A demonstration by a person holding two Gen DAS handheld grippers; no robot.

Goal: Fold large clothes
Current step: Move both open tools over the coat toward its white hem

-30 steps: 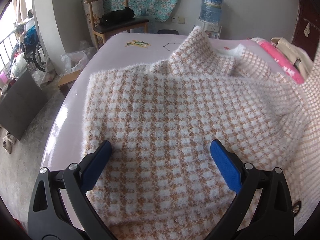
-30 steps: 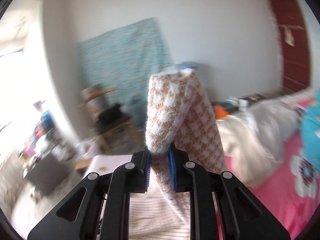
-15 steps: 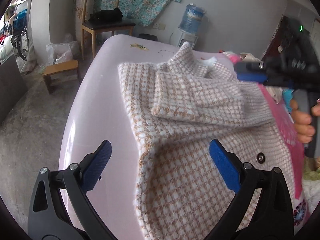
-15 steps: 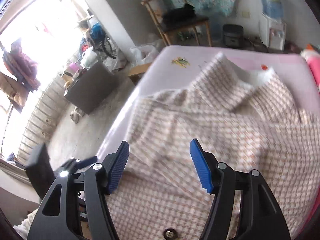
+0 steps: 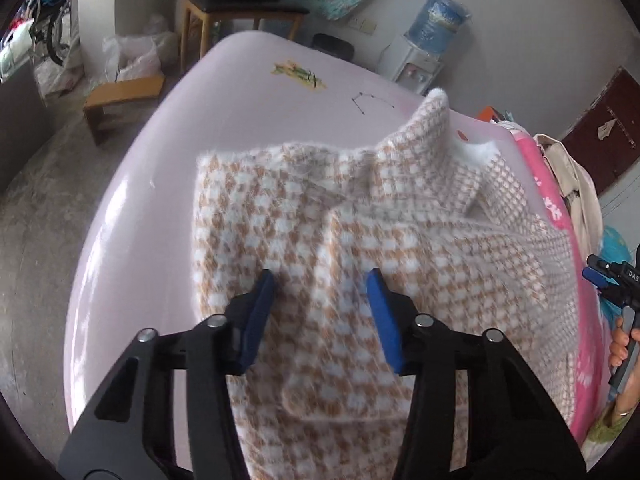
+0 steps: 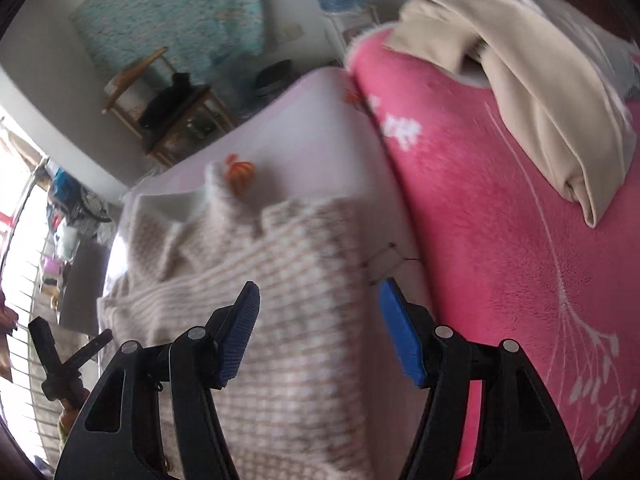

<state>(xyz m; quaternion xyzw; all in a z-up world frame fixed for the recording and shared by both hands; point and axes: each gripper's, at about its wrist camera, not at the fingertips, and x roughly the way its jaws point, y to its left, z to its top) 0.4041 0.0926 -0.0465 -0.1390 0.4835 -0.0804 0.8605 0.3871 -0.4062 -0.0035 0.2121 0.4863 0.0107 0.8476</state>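
Note:
A fuzzy orange-and-white checked coat (image 5: 400, 248) lies on the pale pink bed sheet (image 5: 168, 184), collar at the far end, one sleeve folded across its body. My left gripper (image 5: 320, 316) is open, its jaws either side of the folded sleeve's end, just above the cloth. My right gripper (image 6: 316, 332) is open and empty over the coat's right side (image 6: 280, 280), near its edge. The right gripper also shows in the left wrist view (image 5: 612, 280) at the far right.
A pink fleece blanket (image 6: 500, 240) with a beige garment (image 6: 520, 80) on it lies right of the coat. A wooden chair (image 5: 240, 4), low stool (image 5: 120, 96) and water dispenser (image 5: 424, 48) stand beyond the bed.
My right gripper let go of the sleeve, which now lies across the coat, and swung to the coat's right side. My left gripper narrowed and moved over the sleeve.

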